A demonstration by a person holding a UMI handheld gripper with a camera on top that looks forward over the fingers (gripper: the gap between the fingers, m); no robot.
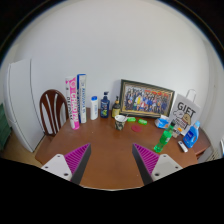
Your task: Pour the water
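The gripper (111, 160) is hovering released — its 2 fingers spread, nothing between them — above the wooden table (105, 145); a cup (121, 122) is standing well beyond, near a framed photo (147, 99).

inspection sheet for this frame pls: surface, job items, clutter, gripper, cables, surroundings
Surface: wooden desk, near part ahead of the fingers bare.
Job's things: a cup stands mid-desk beyond the fingers; bottles stand at the back. Which of them holds water cannot be told.
Clutter: tall boxes at the back, framed photo against the wall, a bag marked GIFT, green item and small bits near it.
Grippers: gripper open, holding nothing, magenta pads apart, short of everything on the desk.
Cables: nothing seen.
Surroundings: white wall, wooden chair beside the desk.
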